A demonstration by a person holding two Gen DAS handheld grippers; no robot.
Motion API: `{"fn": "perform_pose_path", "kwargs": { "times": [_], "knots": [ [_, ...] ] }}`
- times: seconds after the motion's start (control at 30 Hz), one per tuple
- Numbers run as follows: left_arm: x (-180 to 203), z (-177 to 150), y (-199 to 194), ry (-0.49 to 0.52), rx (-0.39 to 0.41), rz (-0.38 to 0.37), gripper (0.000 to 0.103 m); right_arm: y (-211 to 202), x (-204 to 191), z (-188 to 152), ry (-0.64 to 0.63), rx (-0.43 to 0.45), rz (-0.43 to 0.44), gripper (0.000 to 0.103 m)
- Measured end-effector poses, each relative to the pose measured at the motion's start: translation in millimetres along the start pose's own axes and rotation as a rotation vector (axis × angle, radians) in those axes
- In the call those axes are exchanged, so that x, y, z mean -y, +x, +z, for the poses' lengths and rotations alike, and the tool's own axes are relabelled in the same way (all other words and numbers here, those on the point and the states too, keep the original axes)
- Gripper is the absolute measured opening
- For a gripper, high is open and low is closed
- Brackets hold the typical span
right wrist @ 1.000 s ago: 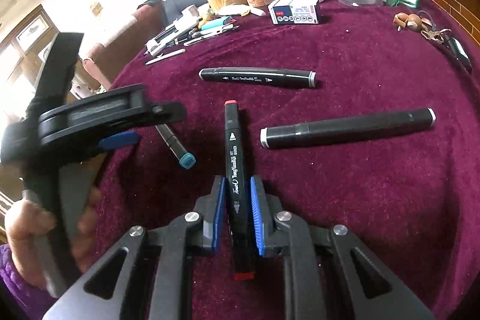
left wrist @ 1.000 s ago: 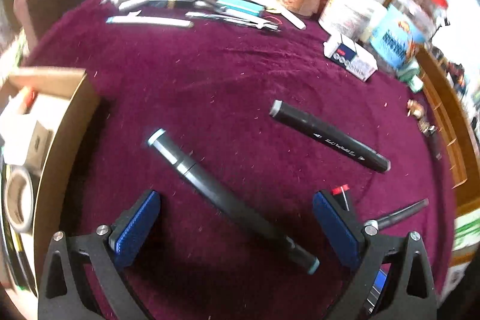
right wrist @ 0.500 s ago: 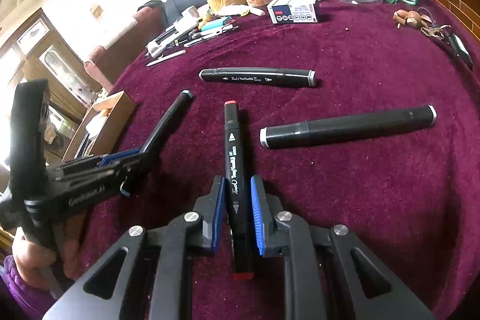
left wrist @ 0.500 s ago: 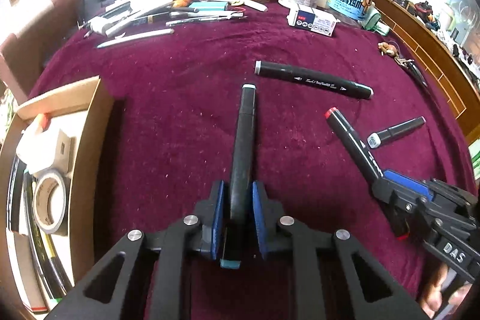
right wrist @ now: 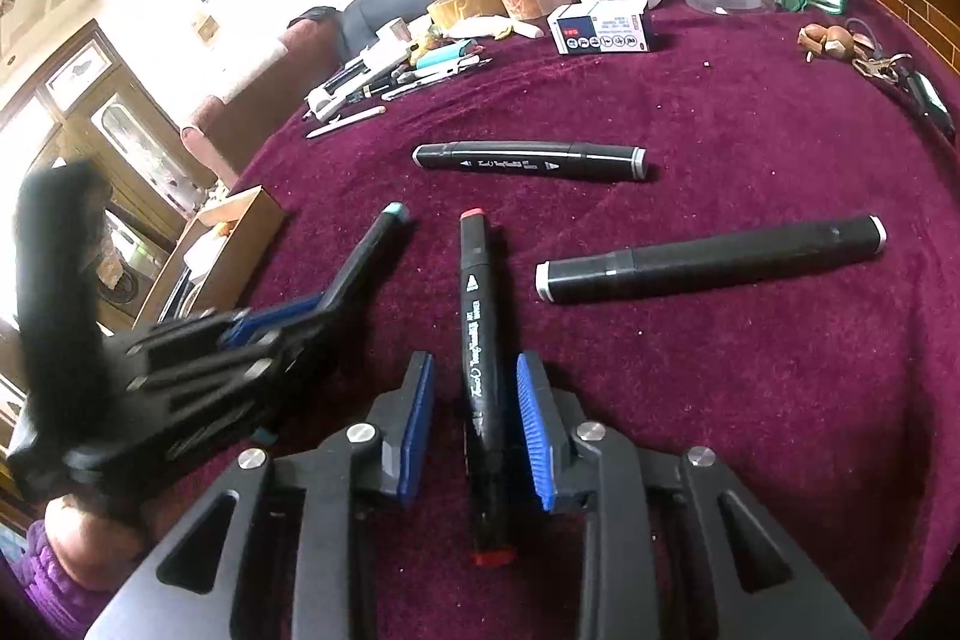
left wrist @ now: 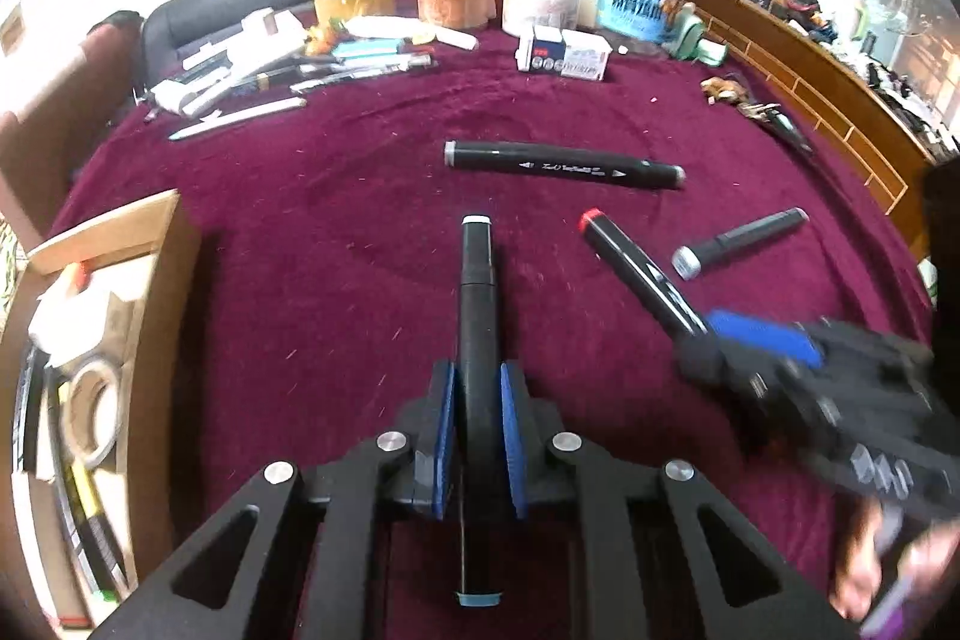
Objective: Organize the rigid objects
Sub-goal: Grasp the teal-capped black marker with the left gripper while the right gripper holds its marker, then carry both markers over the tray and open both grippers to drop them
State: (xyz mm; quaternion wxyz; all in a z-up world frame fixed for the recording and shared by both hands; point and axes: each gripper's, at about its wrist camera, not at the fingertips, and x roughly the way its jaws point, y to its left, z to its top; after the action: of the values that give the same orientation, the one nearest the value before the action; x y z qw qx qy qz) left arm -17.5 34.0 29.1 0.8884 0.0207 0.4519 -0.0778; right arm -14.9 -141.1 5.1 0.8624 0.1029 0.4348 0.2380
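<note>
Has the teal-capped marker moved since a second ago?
Yes. The teal-capped marker has swung from lying crosswise beside the cardboard box to pointing away toward the jars, clamped in the left gripper.

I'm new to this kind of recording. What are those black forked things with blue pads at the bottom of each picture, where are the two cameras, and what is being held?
There is no robot here. A person holds a two-finger gripper in each hand, and a fisheye camera on each one looks forward along its fingers, so each picture shows its own gripper at the bottom edge.

In the left wrist view, the left gripper is shut on a black teal-capped marker. In the right wrist view, the right gripper is opening: a red-capped marker lies between its pads, with gaps on both sides.

Each gripper also appears in the other's picture, blurred, at the side.

On the maroon tablecloth lie two more black markers. A cardboard box holding tape sits at the left edge, and jars, pens and a small carton crowd the far side.
</note>
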Motion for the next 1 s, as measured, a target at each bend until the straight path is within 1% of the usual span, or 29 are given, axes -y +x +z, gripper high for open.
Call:
{"fn": "perform_pose_path", "kwargs": {
  "times": [0.1,0.17,0.23,0.3,0.33,0.4,0.43,0.47,0.5,0.57,0.7,0.8,0.9,1.0],
  "knots": [
    [-12.9,-14.5,-29.1,-0.054,0.029,-0.070,0.014,0.1,-1.9,-0.8,-0.011,0.004,-0.010,0.028],
    [-20.8,-24.5,-48.1,-0.086,0.051,-0.112,0.014,1.3,-6.3,-0.2,-0.028,0.002,-0.040,0.028],
    [-29.0,-35.8,-65.7,-0.112,0.067,-0.140,0.014,4.6,-15.0,2.0,-0.056,-0.013,-0.097,0.029],
    [-39.2,-47.4,-80.8,-0.131,0.078,-0.150,0.014,10.9,-27.3,6.1,-0.090,-0.042,-0.170,0.035],
    [-45.4,-53.1,-87.2,-0.145,0.085,-0.151,0.014,15.6,-34.5,8.8,-0.108,-0.058,-0.209,0.040],
    [-60.2,-63.5,-99.3,-0.178,0.100,-0.145,0.015,28.5,-50.5,13.9,-0.168,-0.086,-0.317,0.041],
    [-68.1,-67.8,-104.9,-0.195,0.109,-0.133,0.015,32.6,-55.0,15.0,-0.190,-0.091,-0.352,0.036],
    [-77.3,-71.9,-110.7,-0.212,0.121,-0.116,0.015,35.0,-58.6,15.6,-0.207,-0.089,-0.374,0.020],
    [-85.7,-74.9,-115.2,-0.228,0.132,-0.101,0.015,36.7,-61.4,16.4,-0.217,-0.093,-0.365,0.014],
    [-106.7,-82.5,-123.0,-0.269,0.147,-0.076,0.015,35.7,-64.0,16.1,-0.205,-0.099,-0.337,0.014],
    [-146.4,-97.5,-126.2,-0.363,0.152,-0.045,0.015,21.1,-77.4,13.2,-0.188,-0.068,-0.269,0.014],
    [-167.8,-106.7,-120.3,-0.429,0.137,-0.036,0.015,9.1,-101.0,13.4,-0.198,-0.048,-0.207,0.014],
    [-179.4,-113.0,-114.5,-0.460,0.127,-0.012,0.015,-0.3,-133.7,15.2,-0.224,-0.043,-0.126,0.014],
    [-188.4,-113.8,-109.1,-0.475,0.115,-0.007,0.015,0.1,-164.8,15.6,-0.244,-0.054,-0.048,0.014]
  ]
}}
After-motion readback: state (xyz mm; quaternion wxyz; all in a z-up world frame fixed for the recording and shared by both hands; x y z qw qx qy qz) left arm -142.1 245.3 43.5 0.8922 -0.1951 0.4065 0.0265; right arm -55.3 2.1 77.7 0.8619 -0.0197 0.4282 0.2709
